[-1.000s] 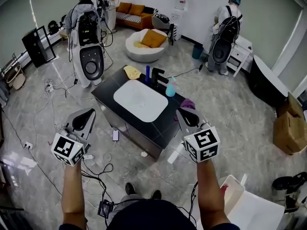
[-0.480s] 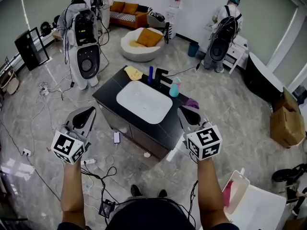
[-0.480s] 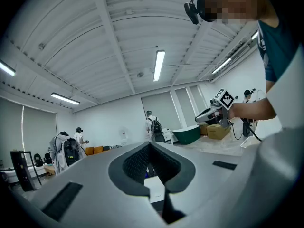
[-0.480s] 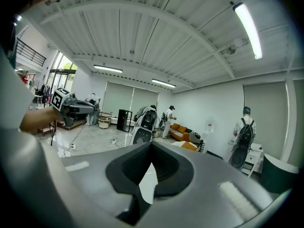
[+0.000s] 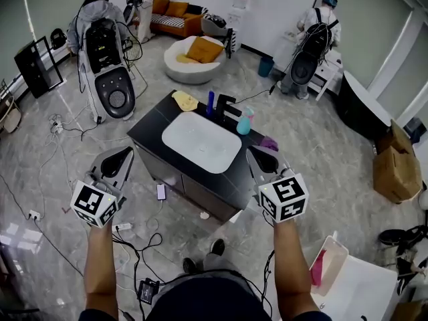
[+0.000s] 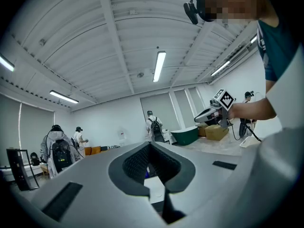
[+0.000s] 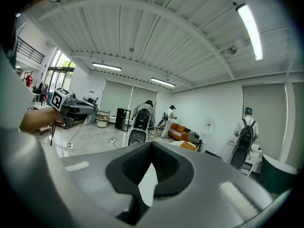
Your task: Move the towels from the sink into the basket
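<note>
The left claw (image 5: pixel 124 156) has its jaws pressed together with nothing between them, held out level by the person's left hand above the floor in front of the bench (image 5: pixel 148 127). The right claw (image 5: pixel 254 154) is likewise closed and empty, and its tip sits over the bench's near right corner as seen from the head view. Each claw carries a cube with black-and-white square markers just ahead of the forearm. Just beyond the right claw's tip, a purple towel (image 5: pixel 269 143) lies on the right end of the black bench top. A white oval sink (image 5: pixel 200 142) is set into the middle of the bench, between the two claws and farther away. Behind the sink stand a black tap (image 5: pixel 224 105), a blue bottle (image 5: pixel 210 101) and a teal bottle (image 5: pixel 245 122). A yellow towel (image 5: pixel 185 101) lies on the far left corner of the bench, beside the sink and not in it. A white basket (image 5: pixel 336 263) stands on the floor to the person's right, well apart from the bench, with something pink (image 5: pixel 317 267) inside. Cables (image 5: pixel 134 236) trail over the grey marbled floor. Farther off are a round white seat with an orange cushion (image 5: pixel 204 49), an orange sofa (image 5: pixel 175 13), cardboard boxes (image 5: pixel 394 166), and other people in pale clothing.
</note>
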The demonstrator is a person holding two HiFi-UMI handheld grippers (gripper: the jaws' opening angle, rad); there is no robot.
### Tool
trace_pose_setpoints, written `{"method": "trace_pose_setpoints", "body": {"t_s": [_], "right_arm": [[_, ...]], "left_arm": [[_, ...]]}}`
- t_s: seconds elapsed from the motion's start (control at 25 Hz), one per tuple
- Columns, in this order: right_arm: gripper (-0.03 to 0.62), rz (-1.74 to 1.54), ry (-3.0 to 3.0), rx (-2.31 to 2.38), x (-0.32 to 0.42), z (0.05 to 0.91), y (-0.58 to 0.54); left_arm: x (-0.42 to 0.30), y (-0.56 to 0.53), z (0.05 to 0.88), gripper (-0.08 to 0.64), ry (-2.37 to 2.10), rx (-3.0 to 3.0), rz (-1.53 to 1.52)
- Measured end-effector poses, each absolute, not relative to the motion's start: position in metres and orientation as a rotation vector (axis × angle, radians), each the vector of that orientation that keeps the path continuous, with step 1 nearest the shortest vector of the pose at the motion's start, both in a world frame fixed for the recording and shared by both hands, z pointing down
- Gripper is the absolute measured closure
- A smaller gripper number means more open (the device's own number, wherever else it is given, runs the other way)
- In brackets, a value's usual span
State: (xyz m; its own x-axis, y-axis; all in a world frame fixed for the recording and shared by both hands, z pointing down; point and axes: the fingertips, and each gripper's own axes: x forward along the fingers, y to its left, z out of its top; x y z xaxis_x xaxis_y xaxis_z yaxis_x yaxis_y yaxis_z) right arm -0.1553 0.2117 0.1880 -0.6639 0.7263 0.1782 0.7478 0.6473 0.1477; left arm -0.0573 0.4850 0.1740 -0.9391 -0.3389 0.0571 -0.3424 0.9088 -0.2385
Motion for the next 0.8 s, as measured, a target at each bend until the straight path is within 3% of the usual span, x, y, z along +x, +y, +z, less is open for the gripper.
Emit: {"method": "trace_pose_setpoints", "body": {"t_s": [0.32, 0.8], "right_arm": [[0.583, -0.264, -2.755, -1.297, -0.210, 0.195, 0.223], [0.583, -0.231, -2.679, -1.421, -0.318, 0.219, 0.244]], "left_arm": [[-0.086, 0.496, 0.181, 0.555, -3.023, 0.465, 0.424], [-0.186, 0.492, 0.192, 0.554, -2.995, 0.374, 0.435]]}}
